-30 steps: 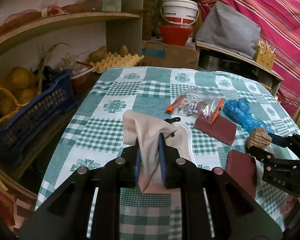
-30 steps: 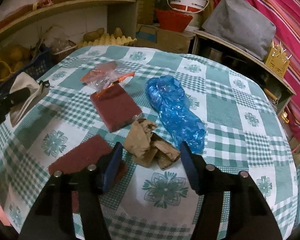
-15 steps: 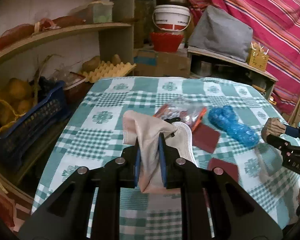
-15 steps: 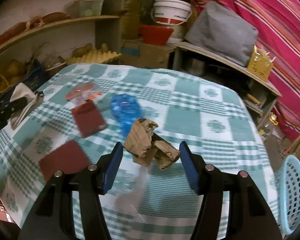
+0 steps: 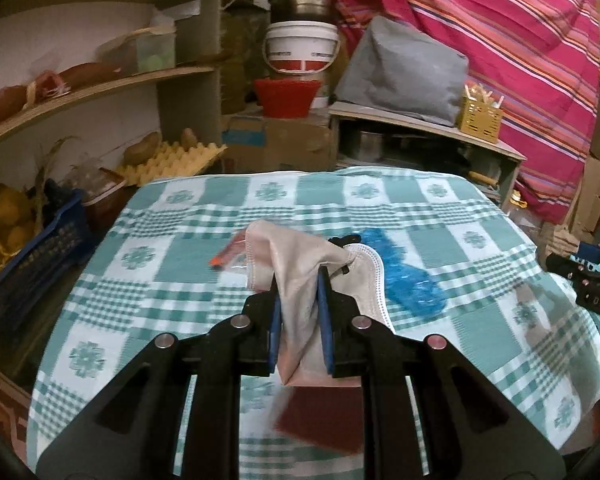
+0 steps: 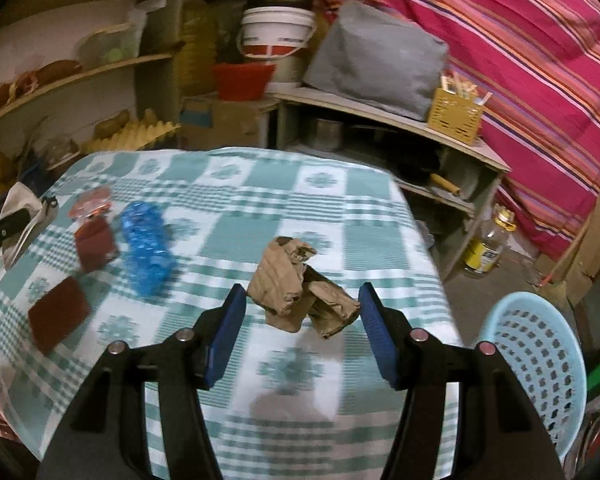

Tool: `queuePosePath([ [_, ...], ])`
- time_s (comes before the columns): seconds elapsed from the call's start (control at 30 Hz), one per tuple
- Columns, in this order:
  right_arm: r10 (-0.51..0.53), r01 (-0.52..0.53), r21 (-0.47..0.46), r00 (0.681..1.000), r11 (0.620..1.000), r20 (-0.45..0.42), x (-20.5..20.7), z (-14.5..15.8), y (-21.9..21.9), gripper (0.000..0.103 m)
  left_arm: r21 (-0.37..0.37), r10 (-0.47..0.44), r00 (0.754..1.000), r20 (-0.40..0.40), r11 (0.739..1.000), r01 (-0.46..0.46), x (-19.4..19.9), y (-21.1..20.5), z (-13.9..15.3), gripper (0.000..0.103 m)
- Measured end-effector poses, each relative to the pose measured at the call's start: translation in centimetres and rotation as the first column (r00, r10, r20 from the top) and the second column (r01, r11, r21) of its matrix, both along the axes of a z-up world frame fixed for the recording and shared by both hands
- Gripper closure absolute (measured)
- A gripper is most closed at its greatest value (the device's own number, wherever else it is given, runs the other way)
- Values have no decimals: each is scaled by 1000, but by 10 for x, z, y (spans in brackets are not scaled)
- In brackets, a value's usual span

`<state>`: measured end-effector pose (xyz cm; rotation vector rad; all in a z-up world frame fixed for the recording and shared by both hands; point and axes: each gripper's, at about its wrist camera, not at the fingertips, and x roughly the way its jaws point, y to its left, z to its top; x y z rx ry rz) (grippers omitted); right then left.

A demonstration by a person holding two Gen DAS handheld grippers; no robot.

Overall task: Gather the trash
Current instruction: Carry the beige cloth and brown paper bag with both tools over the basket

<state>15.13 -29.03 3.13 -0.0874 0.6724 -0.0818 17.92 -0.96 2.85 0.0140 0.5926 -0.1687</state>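
My left gripper (image 5: pixel 299 296) is shut on a beige face mask (image 5: pixel 300 264) and holds it above the checked tablecloth (image 5: pixel 180 256). My right gripper (image 6: pixel 302 312) is shut on a crumpled brown paper wad (image 6: pixel 296 292), lifted above the table near its right edge. A light blue perforated basket (image 6: pixel 536 364) stands on the floor at the lower right of the right wrist view. On the table lie a crushed blue plastic bottle (image 6: pixel 146 248), two dark red pads (image 6: pixel 58 312) and a clear wrapper with orange trim (image 6: pixel 92 202). The left gripper with the mask shows at far left (image 6: pixel 16 220).
Shelves with potatoes, an egg tray (image 5: pixel 172 160) and a blue crate (image 5: pixel 32 264) stand left of the table. Behind it are a red bowl (image 5: pixel 286 96), a white bucket, a pot and a low shelf (image 6: pixel 440 140). A bottle (image 6: pixel 484 248) stands on the floor.
Both grippers have risen and swung right with their loads. The paper wad has left the table surface, and the blue basket has come into the right wrist view.
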Motion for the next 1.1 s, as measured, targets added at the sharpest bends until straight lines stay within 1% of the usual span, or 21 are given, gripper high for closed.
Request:
queuePosePath([
  [0.23, -69, 69, 11, 998, 998, 4, -10, 3, -48, 45, 5, -57, 998, -6, 998, 57, 4, -45, -1, 88],
  [0.47, -119, 119, 26, 993, 993, 22, -26, 9, -89, 45, 31, -110, 994, -16, 993, 111, 3, -88, -6, 88],
  [0.57, -141, 140, 36, 990, 990, 24, -33, 10, -105, 45, 20, -141, 990, -8, 990, 142, -1, -108, -2, 88],
  [0.8, -209, 208, 34, 977, 978, 38, -54, 15, -150, 45, 58, -188, 982, 14, 981, 187, -14, -156, 9, 88],
  [0.93, -241, 240, 39, 970, 970, 34, -66, 14, -176, 45, 47, -206, 978, 19, 978, 205, -22, -179, 13, 88],
  [1.1, -278, 275, 74, 960, 958, 32, -83, 14, -209, 45, 52, -223, 975, 19, 974, 222, -32, -207, 16, 88],
])
